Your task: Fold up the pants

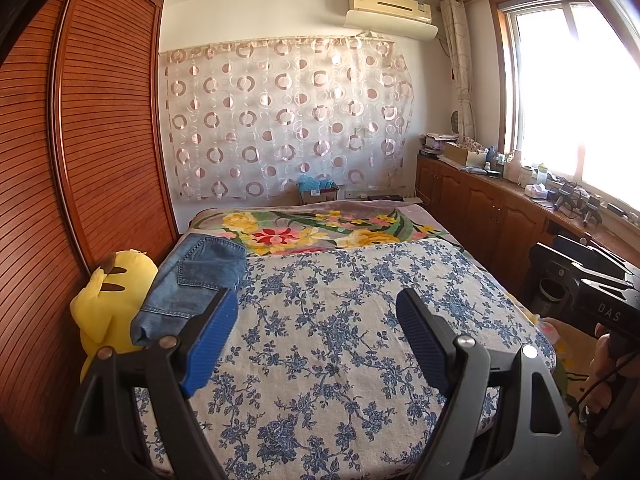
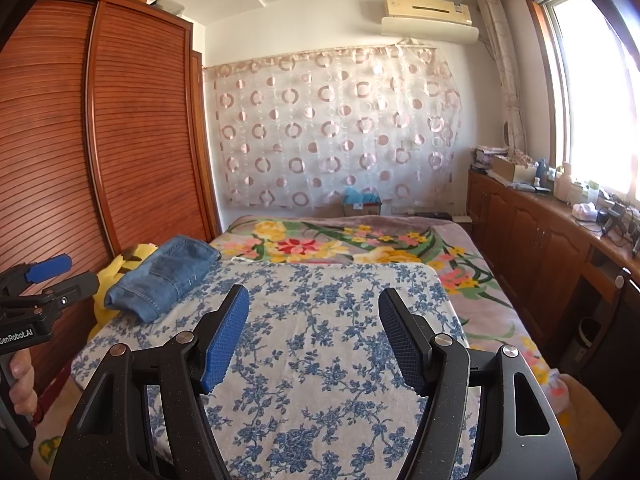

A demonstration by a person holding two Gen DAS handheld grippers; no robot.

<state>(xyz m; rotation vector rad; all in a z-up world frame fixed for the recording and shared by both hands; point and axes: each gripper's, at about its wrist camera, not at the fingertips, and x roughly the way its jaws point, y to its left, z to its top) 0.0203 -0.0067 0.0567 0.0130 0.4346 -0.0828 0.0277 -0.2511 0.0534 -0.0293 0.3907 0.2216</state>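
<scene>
**Black frames, blue pads**

Each hand-held gripper, left [image 1: 316,336] and right [image 2: 314,336], has matte black arms with silver rivets and ribbed blue finger pads [image 2: 224,340]. White lettering marks both bodies: "DAS" and "GenRobot.AI". A black cable trails by one handle.

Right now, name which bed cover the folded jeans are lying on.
The blue-flowered white cover, nearest both grippers; the jeans sit at its left edge. The cover with big yellow and red flowers lies beyond.

Blue denim pants [image 1: 192,280], folded into a compact thick rectangle, back pocket facing up. Lying flat at the left edge of the bed [image 1: 340,320], on the blue-flowered cover, touched by nothing.
</scene>
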